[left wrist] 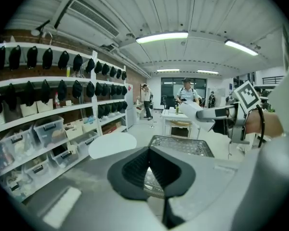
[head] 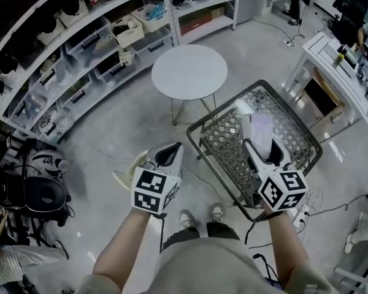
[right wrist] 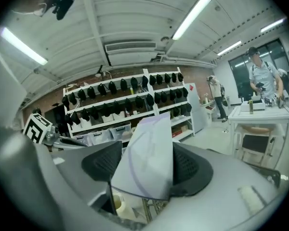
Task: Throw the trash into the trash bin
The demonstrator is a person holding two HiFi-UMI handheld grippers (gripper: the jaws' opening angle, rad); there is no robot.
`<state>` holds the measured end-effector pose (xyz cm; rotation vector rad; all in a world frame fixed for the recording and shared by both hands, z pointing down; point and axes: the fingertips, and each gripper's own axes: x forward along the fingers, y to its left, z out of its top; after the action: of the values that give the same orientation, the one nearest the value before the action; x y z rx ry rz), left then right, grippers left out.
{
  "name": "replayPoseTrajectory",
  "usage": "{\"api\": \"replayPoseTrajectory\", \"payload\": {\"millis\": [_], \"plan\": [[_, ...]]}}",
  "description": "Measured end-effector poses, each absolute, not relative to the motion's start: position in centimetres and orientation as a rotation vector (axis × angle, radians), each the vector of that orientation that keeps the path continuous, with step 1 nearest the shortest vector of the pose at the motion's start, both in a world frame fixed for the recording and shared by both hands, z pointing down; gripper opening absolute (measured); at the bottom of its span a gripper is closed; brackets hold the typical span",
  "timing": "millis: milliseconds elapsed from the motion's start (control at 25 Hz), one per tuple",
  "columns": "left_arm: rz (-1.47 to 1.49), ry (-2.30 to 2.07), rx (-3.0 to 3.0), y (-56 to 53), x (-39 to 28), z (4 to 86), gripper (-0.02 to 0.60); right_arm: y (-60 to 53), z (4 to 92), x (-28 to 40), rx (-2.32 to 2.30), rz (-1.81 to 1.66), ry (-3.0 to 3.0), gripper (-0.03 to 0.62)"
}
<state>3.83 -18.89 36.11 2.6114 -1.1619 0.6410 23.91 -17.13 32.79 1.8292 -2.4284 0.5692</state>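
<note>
The right tongs are clamped on a white carton, the piece of trash. In the head view the carton hangs over the open wire-mesh trash bin, which stands on the floor. The left tongs are together with nothing in them, held just left of the bin and short of a round white surface.

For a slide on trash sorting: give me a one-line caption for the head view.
Right gripper holds a white packet above the wire bin; left gripper shut and empty.
</note>
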Motion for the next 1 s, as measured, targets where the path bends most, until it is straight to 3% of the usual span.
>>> {"api": "replayPoseTrajectory", "payload": {"millis": [520,1000], "plan": [[0.405,-1.592,2.632,-15.4,-7.2,24.0,0.003,-14.7,19.3,14.1,1.666,0.29,-2.823,0.313],[0.372,-1.743,2.526,-12.2,-11.8,23.4,0.003,-13.1,18.7,8.1,1.432,0.183,-2.892,0.313]]}}
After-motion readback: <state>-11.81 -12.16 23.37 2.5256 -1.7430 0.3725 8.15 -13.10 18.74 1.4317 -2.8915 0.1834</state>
